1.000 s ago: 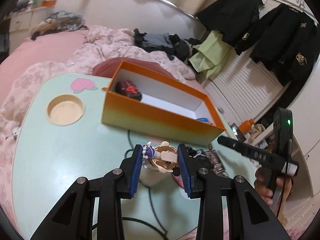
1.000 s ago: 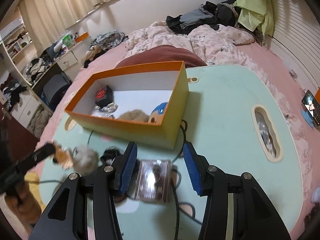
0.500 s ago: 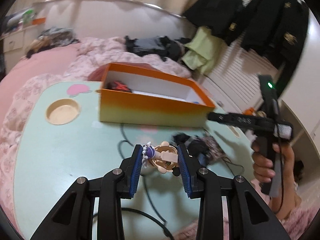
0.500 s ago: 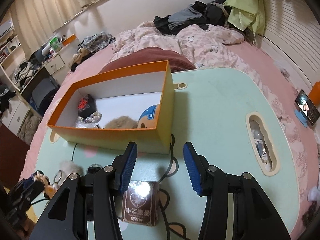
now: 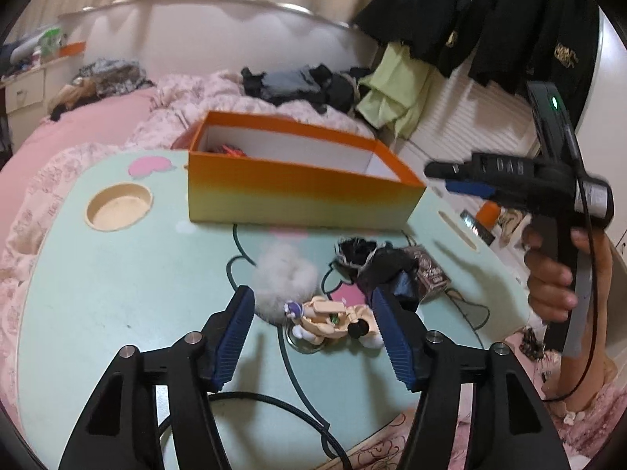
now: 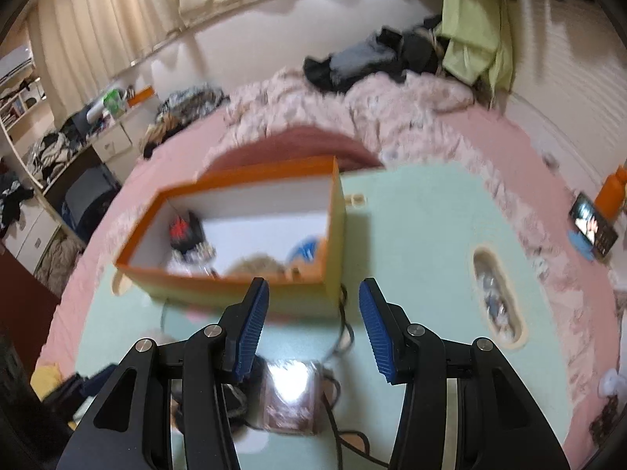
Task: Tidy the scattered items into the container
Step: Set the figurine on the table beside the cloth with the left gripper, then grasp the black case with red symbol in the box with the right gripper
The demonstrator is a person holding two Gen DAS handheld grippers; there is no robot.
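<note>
An orange box (image 5: 298, 192) stands on the mint table (image 5: 117, 293); in the right wrist view the box (image 6: 235, 278) holds a black-and-red item (image 6: 184, 231), a tan fluffy thing and a blue item. My left gripper (image 5: 313, 317) is open, its jaws wide on either side of a small figurine keychain (image 5: 333, 317) that lies on the table. A white pompom (image 5: 282, 278), a black frilly piece (image 5: 368, 258) and a shiny brown packet (image 5: 431, 274) lie just beyond it. My right gripper (image 6: 313, 325) is open and empty above the packet (image 6: 290, 399); it also shows in the left wrist view (image 5: 470, 178).
A round cup hollow (image 5: 119, 207) sits in the table's left side and an oblong slot (image 6: 497, 293) on its right. A black cable (image 5: 274, 403) runs over the table. A pink bed with clothes lies behind. A phone (image 6: 591, 227) and an orange bottle stand at right.
My left gripper has opened and let go of the figurine, which now lies on the table. My right gripper has risen and tilted toward the box, away from the packet.
</note>
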